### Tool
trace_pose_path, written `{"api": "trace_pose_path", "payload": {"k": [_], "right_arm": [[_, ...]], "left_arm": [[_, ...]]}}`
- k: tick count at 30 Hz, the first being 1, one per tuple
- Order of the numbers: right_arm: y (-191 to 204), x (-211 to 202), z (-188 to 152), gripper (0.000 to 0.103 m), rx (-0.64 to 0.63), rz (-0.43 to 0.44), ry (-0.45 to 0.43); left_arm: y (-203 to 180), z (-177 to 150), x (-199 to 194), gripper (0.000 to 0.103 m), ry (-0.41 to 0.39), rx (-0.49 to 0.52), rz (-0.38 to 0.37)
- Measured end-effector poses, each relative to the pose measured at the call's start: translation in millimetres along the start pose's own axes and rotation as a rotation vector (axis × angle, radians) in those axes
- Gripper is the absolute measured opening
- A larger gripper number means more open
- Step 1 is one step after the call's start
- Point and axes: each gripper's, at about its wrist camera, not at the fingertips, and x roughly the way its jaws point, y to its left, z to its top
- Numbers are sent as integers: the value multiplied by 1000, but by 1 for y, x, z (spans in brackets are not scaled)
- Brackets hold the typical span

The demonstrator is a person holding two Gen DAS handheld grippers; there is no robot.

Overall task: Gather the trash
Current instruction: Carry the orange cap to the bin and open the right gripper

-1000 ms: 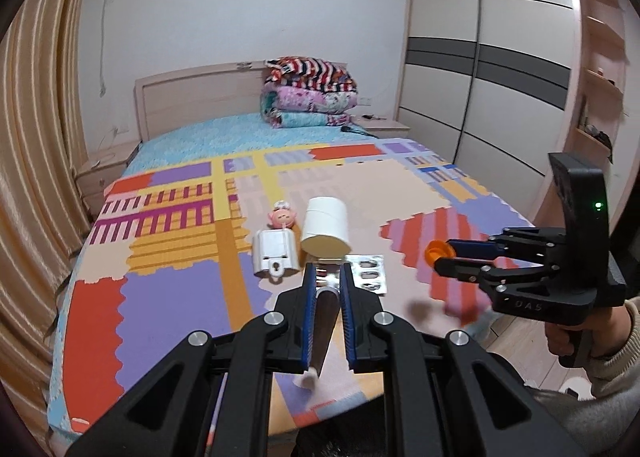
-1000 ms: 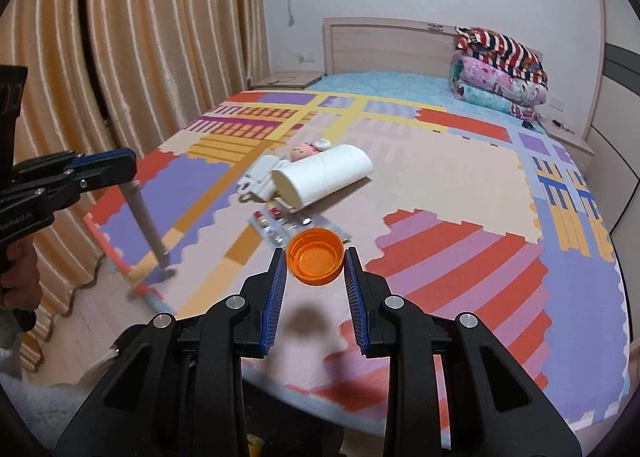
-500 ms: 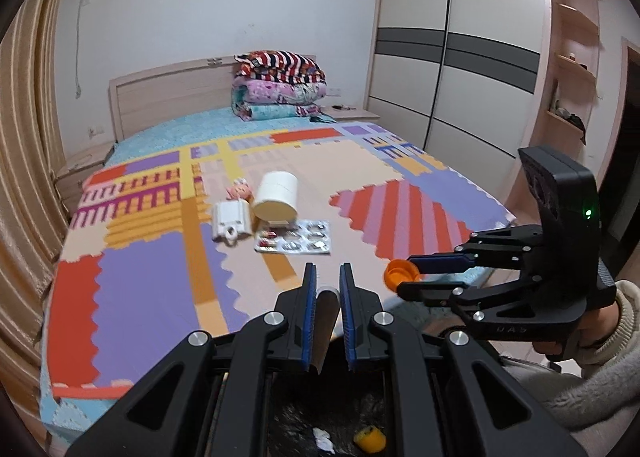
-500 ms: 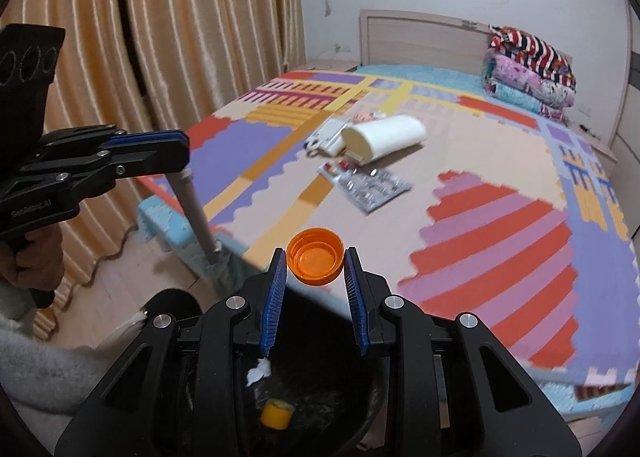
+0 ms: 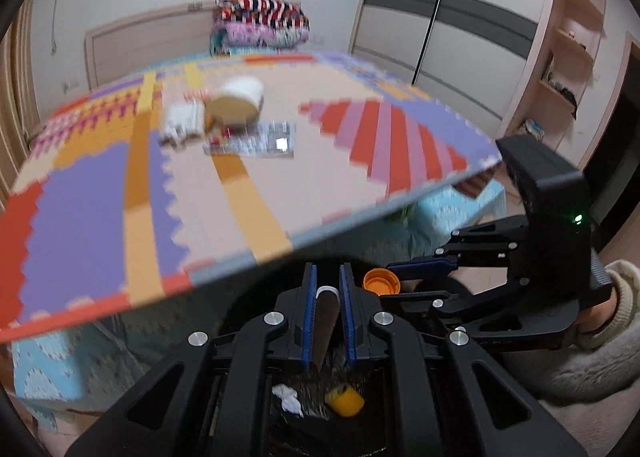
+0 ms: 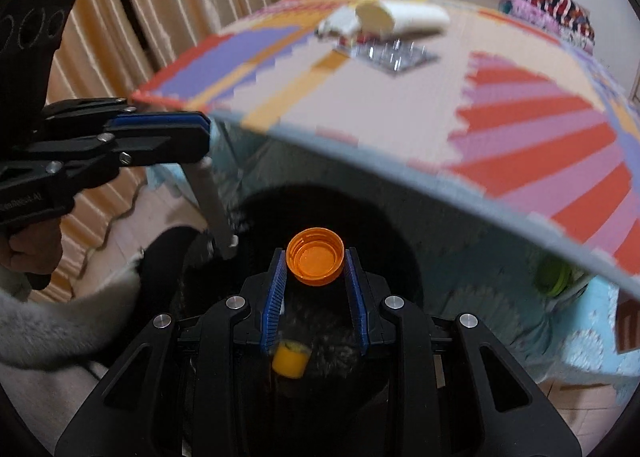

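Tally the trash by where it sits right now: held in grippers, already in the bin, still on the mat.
Held: 2 — orange cap in the right gripper, grey tube in the left gripper
In the black bin: 2 — yellow cap, white scrap
On the mat: 3 visible — white roll, blister pack, blurred white item
Total: 7

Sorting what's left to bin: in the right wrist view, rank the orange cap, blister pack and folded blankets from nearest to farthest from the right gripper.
1. orange cap, between the right gripper's fingers.
2. blister pack, mid-bed.
3. folded blankets, far end, at the headboard.
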Motion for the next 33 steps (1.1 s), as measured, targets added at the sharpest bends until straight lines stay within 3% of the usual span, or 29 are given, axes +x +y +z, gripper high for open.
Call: {"api": "trace_pose_path", "payload": {"k": [18, 26, 33], "right_arm": [[-3, 71, -43, 30, 16, 5, 231], [2, 85, -45, 30, -14, -11, 286], [2, 88, -45, 30, -9, 2, 291]], "left_arm": [[21, -75, 90, 12, 266, -52, 48], [23, -91, 107, 12, 322, -85, 46], [19, -90, 107, 12, 325, -70, 40]]}}
